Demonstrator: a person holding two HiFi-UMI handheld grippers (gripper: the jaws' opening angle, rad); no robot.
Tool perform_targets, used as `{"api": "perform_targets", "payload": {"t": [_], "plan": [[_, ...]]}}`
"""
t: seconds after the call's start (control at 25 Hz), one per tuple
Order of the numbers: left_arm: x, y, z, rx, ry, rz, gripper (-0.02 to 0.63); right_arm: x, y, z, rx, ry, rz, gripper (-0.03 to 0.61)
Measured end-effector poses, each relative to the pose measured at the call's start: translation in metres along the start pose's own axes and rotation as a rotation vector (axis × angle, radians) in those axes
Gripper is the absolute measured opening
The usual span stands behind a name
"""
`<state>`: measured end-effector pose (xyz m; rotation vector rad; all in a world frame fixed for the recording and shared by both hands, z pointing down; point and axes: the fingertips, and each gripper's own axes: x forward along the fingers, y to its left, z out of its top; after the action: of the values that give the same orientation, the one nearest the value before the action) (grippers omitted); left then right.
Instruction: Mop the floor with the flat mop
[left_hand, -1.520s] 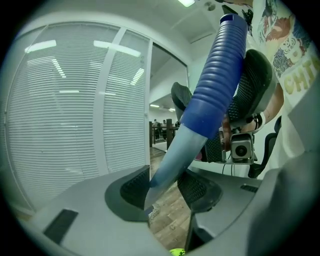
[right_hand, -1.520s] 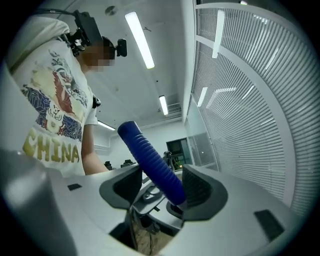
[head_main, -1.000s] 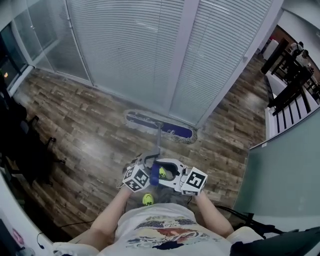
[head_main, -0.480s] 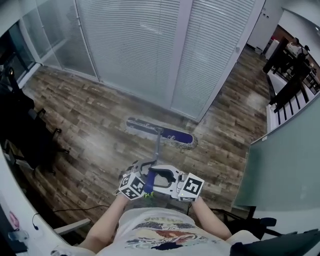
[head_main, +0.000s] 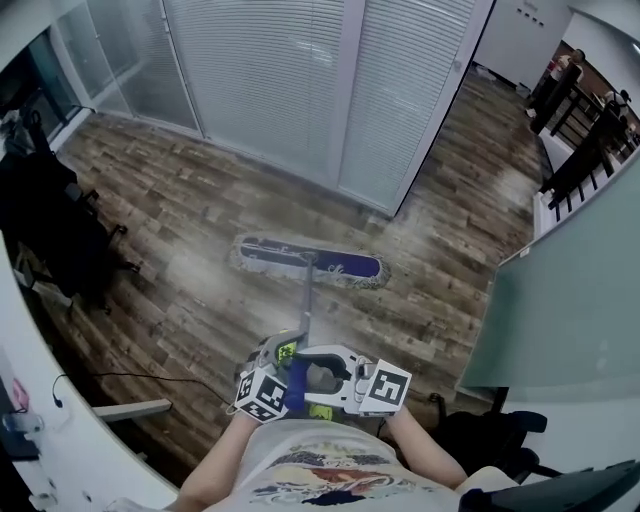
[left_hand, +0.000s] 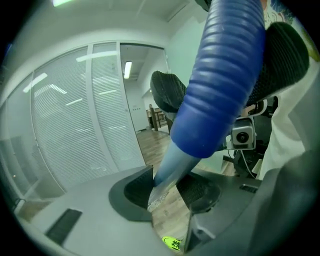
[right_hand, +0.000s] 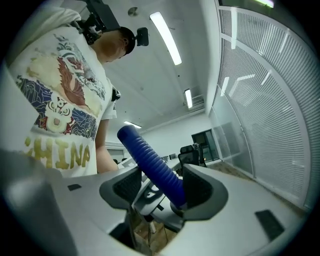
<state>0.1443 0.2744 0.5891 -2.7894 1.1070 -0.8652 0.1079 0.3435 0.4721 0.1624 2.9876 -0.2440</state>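
Drawn back from the foot of the white slatted blinds (head_main: 270, 90): blue-and-grey flat mop head (head_main: 308, 262), hard against that wall a second ago, now lying crosswise on the brown wooden plank floor (head_main: 180, 210) at twelve o'clock, with a strip of boards bared between pad and wall. Stepped backward with it, too. Reads as the pull half of a stroke: strip along the wall probably covered, boards nearer the feet next.

Left tongs (left_hand: 167, 190) closed on the pale metal pole (head_main: 304, 305) just below the blue ribbed grip (right_hand: 152, 172). Right tongs (right_hand: 162, 189) clamped round that grip higher up. Marker cubes side by side at six o'clock in the head view.

Plenty of bare floor from ten through one o'clock for further passes. Hemmed in elsewhere:
- black office chairs (head_main: 50, 220) at nine to ten
- pale green partition panel (head_main: 560, 300) at three
- another dark chair (head_main: 490, 440) at four to five, near the right elbow
- thin black cable (head_main: 150, 378) on the boards at eight

Cannot see what lies behind at six. Risks snagging the cable or chair legs with a longer backward step.
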Motion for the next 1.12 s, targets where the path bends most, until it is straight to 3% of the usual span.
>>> {"api": "perform_targets", "payload": {"t": [0.16, 0.36, 0.68, 0.88, 1.12], "plan": [[-0.022, -0.036, 0.009, -0.022, -0.018, 0.014, 0.141, -0.013, 0.041, -0.001, 0.046, -0.002, 0.003, 0.242], [-0.020, -0.047, 0.010, -0.031, -0.002, 0.032, 0.141, -0.020, 0.052, -0.003, 0.014, -0.003, 0.036, 0.242], [-0.008, -0.035, 0.016, -0.043, -0.052, -0.001, 0.141, -0.024, 0.031, 0.000, 0.052, -0.010, 0.050, 0.242], [0.002, -0.026, 0.003, -0.046, -0.015, -0.040, 0.141, -0.017, 0.020, -0.013, 0.045, 0.030, 0.099, 0.246], [0.021, 0.022, -0.017, -0.096, -0.021, -0.011, 0.141, 0.005, -0.027, -0.031, 0.063, 0.091, 0.105, 0.252]]}}
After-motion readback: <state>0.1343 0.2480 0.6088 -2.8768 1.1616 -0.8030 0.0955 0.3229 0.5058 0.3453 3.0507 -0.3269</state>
